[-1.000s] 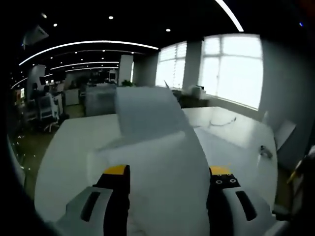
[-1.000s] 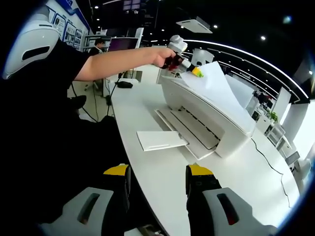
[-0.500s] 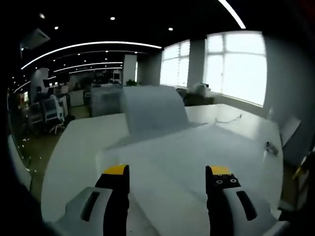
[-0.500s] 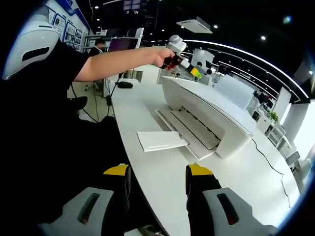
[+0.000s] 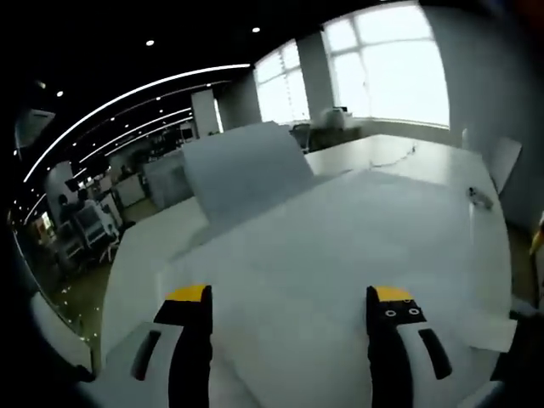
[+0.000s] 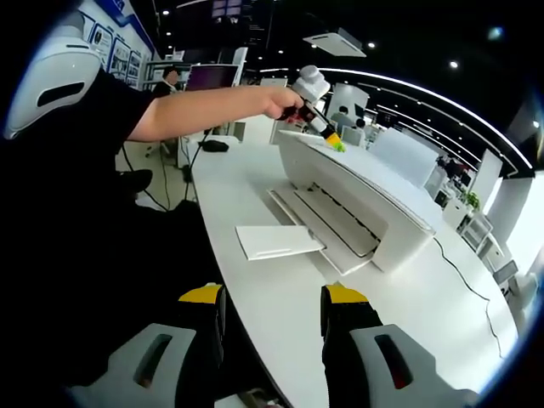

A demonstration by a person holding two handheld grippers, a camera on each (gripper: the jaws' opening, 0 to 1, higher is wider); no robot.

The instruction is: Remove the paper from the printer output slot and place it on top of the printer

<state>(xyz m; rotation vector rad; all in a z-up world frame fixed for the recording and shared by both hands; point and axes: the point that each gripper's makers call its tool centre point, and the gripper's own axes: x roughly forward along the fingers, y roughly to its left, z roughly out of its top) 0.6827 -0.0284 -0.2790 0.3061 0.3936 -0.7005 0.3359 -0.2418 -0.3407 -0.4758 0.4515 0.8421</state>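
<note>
The white sheet of paper (image 5: 340, 255) lies flat on the white printer's top, under and ahead of my left gripper (image 5: 287, 297), whose jaws stand open with nothing between them. The printer's rear flap (image 5: 242, 166) stands upright beyond the sheet. In the right gripper view the printer (image 6: 374, 212) sits on the white table (image 6: 246, 183). A person's hand holds the left gripper (image 6: 330, 140) tipped down at the printer's far end. The printer's output tray (image 6: 279, 240) juts out towards me. My right gripper (image 6: 272, 297) hangs open over the table's near edge.
A person's bare arm (image 6: 204, 106) and dark sleeve reach in from the left in the right gripper view. A black cable (image 6: 463, 276) trails off the printer's right end. Beyond the printer lie more table (image 5: 408, 161), office desks and bright windows (image 5: 391, 72).
The sheet that stood curled up between the left jaws now lies flat on the printer's top. The left gripper has tipped downward. The right gripper has not moved.
</note>
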